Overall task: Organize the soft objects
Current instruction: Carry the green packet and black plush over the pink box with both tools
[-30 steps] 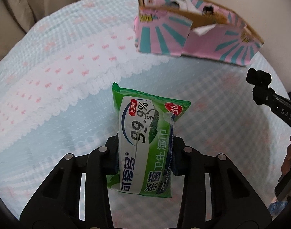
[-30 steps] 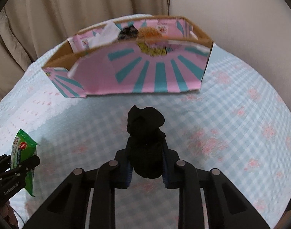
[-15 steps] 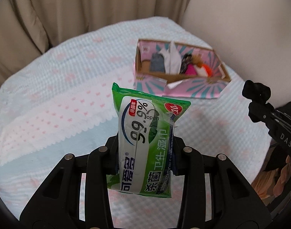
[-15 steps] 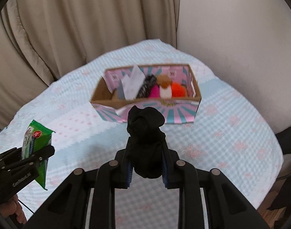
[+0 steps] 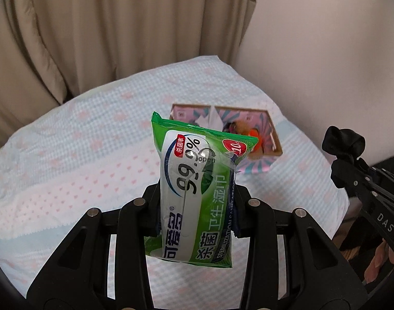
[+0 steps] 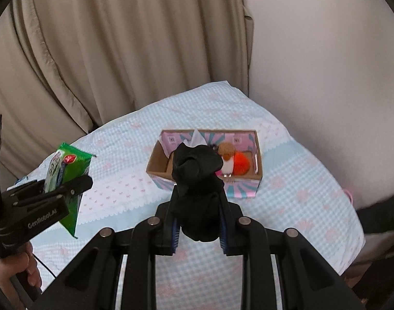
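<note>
While tilted downward, both tools (image 5: 197,211) (image 6: 198,222) grip items.

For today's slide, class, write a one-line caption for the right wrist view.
Right gripper clamps a black cloth bundle above the pink striped box; left gripper holds a green wet-wipes pack.

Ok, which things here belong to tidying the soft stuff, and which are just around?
Part of the job:
- green wet-wipes pack, in the left hand-held gripper
- black cloth bundle, in the right hand-held gripper
- pink striped cardboard box

Just there:
- beige curtain
- checked bedspread
</note>
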A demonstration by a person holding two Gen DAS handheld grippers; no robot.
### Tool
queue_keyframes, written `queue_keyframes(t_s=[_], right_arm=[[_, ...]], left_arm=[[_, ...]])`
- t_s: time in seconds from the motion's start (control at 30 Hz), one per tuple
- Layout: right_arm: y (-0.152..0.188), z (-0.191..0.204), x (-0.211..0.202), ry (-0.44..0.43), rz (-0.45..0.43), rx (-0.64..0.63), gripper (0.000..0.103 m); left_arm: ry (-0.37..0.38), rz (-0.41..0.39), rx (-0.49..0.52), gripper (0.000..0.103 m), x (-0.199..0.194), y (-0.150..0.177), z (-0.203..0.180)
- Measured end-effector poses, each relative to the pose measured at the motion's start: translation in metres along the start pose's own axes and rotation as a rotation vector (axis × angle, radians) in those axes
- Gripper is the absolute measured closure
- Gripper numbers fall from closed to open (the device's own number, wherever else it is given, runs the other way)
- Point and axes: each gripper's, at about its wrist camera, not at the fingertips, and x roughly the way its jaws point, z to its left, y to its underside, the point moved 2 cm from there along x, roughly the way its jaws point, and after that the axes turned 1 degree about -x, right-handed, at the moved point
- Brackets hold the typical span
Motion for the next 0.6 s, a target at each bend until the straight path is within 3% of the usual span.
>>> queue_keyframes(t_s=[0.27, 0.6], right_arm=[[-0.057, -0.030, 0.023, -0.092, 0.032, -0.080, 0.081], [-0.114, -0.056, 0.108, -0.208, 0.122, -0.164, 0.081]], left_arm=[[-0.042, 0.004, -0.097, 0.069, 0.032, -0.049, -0.026], [-0.102, 0.093, -0.167, 0.069, 0.118, -0.087, -0.030]])
